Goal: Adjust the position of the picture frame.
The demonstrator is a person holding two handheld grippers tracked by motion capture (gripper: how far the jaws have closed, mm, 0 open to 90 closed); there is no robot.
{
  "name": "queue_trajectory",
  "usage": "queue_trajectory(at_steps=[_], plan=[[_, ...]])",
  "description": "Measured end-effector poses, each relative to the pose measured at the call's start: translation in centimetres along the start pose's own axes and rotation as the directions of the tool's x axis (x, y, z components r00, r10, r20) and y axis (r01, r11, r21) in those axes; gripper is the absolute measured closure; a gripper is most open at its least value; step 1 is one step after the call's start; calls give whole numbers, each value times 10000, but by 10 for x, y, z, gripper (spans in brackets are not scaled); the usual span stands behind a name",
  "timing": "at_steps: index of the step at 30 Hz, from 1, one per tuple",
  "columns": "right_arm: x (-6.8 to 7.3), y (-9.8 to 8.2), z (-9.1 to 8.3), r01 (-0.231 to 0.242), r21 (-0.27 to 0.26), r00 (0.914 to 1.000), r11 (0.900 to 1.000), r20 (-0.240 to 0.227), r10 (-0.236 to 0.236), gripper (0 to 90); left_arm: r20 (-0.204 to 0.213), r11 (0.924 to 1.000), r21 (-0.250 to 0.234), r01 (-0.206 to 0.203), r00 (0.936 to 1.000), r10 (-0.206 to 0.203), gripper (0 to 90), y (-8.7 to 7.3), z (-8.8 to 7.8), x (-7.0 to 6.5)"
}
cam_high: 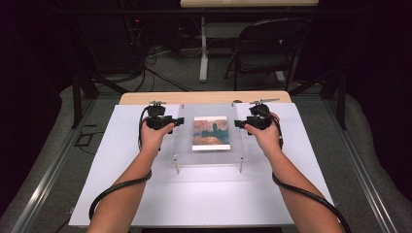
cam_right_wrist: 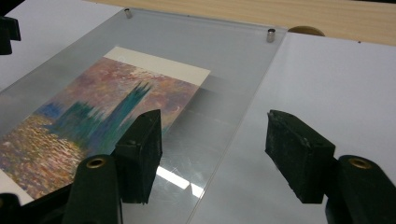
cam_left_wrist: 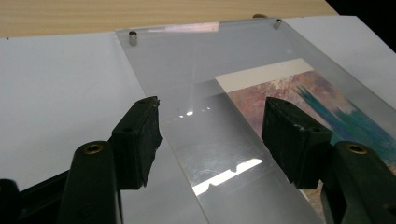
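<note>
A: Two grippers, one clear acrylic frame point(cam_high: 209, 133) between them. We see it lying flat at the middle of the high view on the white sheet point(cam_high: 121, 170), standing on small metal posts point(cam_left_wrist: 133, 38), with a painted print point(cam_high: 211, 132) under the top pane.

B: Starting at the left, our left gripper point(cam_high: 165, 121) hovers at the frame's left edge with its jaws apart and nothing clamped. In the left gripper view that edge runs up between the two black jaws, neither of them touching it.

A: We judge the pane stiff, light and slippery, easily scratched, and liable to crack if it is pinched at a corner. We should take it at mid-edge on both long sides and lift evenly so that it does not tilt.

B: At the right of the high view, our right gripper point(cam_high: 250, 123) mirrors the left, its jaws likewise wide and empty. In the right gripper view the pane's right edge passes between the jaws.

A: From the high view we get the symmetry of both hands. The gripper views show the pane's bare edge and the glare and fine scratches on it, which the high view blurs. We cannot tell the gap beneath the pane.
</note>
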State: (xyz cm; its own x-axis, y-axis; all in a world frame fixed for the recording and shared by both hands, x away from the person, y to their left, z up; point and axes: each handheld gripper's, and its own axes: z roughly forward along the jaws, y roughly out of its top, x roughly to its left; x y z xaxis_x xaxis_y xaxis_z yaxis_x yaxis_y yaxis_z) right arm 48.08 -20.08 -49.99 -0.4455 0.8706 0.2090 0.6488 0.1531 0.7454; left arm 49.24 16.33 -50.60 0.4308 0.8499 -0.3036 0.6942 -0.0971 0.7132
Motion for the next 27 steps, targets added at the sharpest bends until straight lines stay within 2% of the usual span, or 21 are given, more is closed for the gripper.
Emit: queue_trajectory(at_steps=[8,13,17,27], plan=[[-8,-11,13,-416,183,9991,9990,-22,416,360,151,9993,160,342,9993,-344,371,-8,14,1],[-10,-16,20,-665,269,9976,9974,-153,669,360,242,9989,309,355,9990,-363,371,-11,20,-1],[-9,-18,25,-753,364,9968,9965,-233,761,360,274,9989,238,408,9988,-414,363,-12,24,-2],[-5,-18,33,-982,422,9932,9943,-587,1006,360,119,9988,250,418,9990,-422,356,-9,27,-1]])
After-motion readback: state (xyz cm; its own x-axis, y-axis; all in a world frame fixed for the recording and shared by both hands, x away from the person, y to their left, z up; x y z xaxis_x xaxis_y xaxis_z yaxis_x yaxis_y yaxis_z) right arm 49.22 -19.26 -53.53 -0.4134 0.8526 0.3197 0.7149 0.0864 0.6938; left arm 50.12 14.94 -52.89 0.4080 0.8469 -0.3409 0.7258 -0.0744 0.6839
